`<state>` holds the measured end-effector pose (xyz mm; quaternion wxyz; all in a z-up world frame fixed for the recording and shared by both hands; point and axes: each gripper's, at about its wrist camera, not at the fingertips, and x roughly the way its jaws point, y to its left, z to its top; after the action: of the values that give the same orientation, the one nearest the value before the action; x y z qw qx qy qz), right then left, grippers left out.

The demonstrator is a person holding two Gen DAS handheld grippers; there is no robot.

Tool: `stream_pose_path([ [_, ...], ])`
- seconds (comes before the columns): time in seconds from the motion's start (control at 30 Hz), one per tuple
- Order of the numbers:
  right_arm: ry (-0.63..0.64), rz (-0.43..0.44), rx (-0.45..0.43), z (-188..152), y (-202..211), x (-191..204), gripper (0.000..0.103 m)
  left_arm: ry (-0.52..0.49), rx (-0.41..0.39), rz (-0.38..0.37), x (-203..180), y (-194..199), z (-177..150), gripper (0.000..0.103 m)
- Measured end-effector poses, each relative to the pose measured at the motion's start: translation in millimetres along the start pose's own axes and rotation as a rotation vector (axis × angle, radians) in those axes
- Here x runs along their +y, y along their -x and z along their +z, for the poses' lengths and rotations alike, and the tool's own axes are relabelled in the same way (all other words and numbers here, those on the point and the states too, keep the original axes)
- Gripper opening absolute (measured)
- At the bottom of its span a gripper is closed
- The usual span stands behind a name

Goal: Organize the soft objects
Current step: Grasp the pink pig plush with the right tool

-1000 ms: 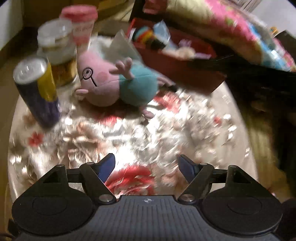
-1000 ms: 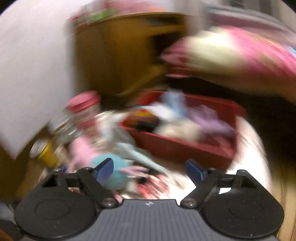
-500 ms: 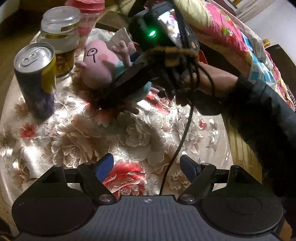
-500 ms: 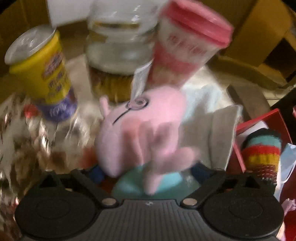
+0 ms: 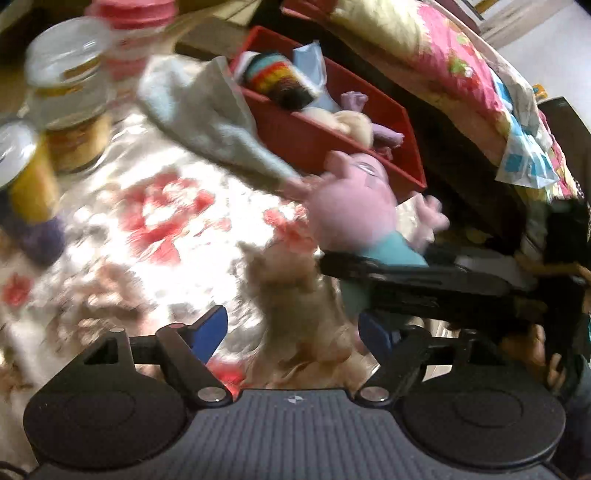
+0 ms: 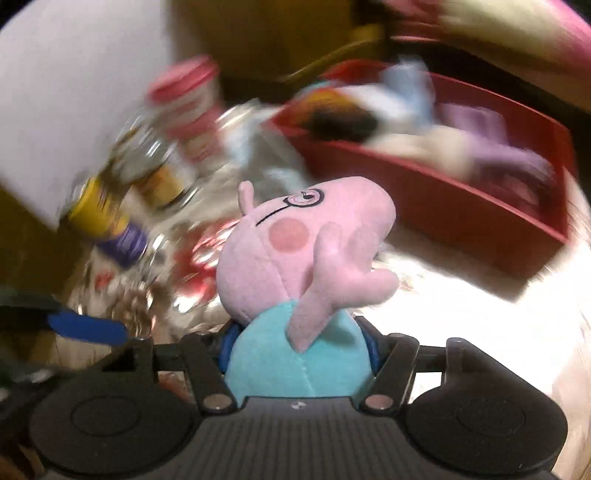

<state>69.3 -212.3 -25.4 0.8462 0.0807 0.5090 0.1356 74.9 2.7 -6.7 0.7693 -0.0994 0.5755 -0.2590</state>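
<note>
Left gripper [image 5: 293, 332] hangs with jaws apart and empty over the floral tablecloth [image 5: 166, 221]; the pink pig plush [image 5: 354, 214] is lifted beside the red bin [image 5: 332, 136]. Right gripper [image 6: 297, 345], jaws just closing, clamps the plush's teal body [image 6: 295, 362] above the table.

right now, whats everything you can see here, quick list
pig plush: one, pink head, teal body, held up over the table in the right tool
red bin: one, far side of table, holds soft toys including a striped knit piece
pale cloth: one, light grey-blue, on table against the bin
glass jar: one, clear, far left
pink-lidded cup: one, behind the jar
can: one, yellow and purple, left edge
tablecloth: one, shiny, red floral
left tool: open, empty
right tool: just been closing, pads on the plush's body
</note>
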Motion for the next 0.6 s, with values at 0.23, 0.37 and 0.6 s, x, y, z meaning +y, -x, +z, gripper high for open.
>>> stream_pose_path([
  [0.23,-0.099,-0.115,-0.083,-21,49,-41,0.039,0.243,-0.189,0.168,12,-22,54,0.08],
  [0.37,-0.13,-0.1,-0.126,-18,66,-55,0.039,0.287,-0.174,0.37,14,-76,97,0.079],
  [0.6,-0.158,-0.023,-0.164,-17,76,-60,0.04,0.218,-0.17,0.542,-3,-122,125,0.078],
])
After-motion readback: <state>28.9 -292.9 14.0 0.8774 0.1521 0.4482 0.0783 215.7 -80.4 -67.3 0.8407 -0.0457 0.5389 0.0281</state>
